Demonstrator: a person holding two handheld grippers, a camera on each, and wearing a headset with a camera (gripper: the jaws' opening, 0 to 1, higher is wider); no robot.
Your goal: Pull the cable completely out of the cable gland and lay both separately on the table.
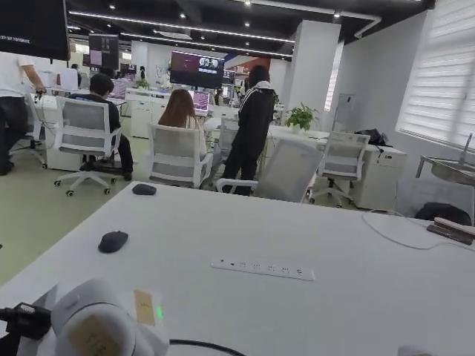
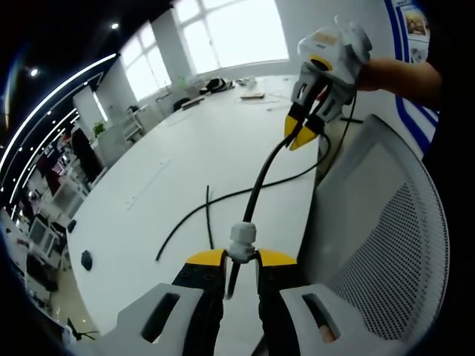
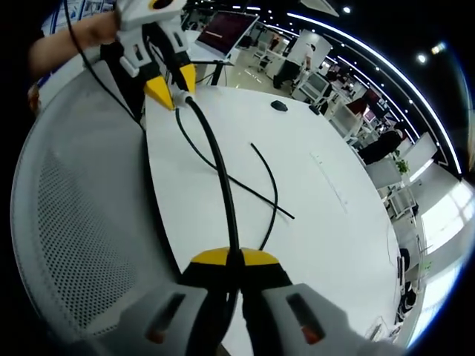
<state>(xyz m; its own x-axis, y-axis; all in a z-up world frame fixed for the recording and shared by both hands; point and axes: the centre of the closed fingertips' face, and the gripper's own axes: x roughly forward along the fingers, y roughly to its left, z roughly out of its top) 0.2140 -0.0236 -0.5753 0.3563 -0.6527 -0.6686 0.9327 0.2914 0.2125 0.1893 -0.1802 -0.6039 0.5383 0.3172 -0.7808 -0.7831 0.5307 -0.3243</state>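
— Two grippers are sharing one black cable. What is lying furthest left?

— In the left gripper view, a dark mouse (image 2: pixel 87 259) is sitting near the left edge of the white table (image 2: pixel 185 141), well apart from the work. To its right, slack lengths of the cable (image 2: pixel 260 182) are trailing in loose curves over the tabletop.

— And the left gripper?

— The left gripper (image 2: pixel 241 258) is pinching the white cable gland (image 2: pixel 243 239) between its yellow tips, with the jaws drawn in close around it. The cable is passing through the gland, a short end is poking out below between the jaws, and both are hanging above the table's edge.

— Where is the cable heading?

— It is rising to the right gripper (image 2: pixel 300 132), whose jaws are squeezed tight on the cable itself. A hand (image 2: pixel 386 74) is carrying that gripper. In the right gripper view, the stretched length is running straight from one gripper to the other.

— What is crowding the right side?

— A grey mesh chair back (image 2: pixel 386 222) is standing just beside the table's edge, close under the stretched cable.

— Anything beyond?

— In the head view, a flush power strip (image 1: pixel 262 268) is sitting mid-table, and people (image 1: pixel 178 111) are working at desks behind it.
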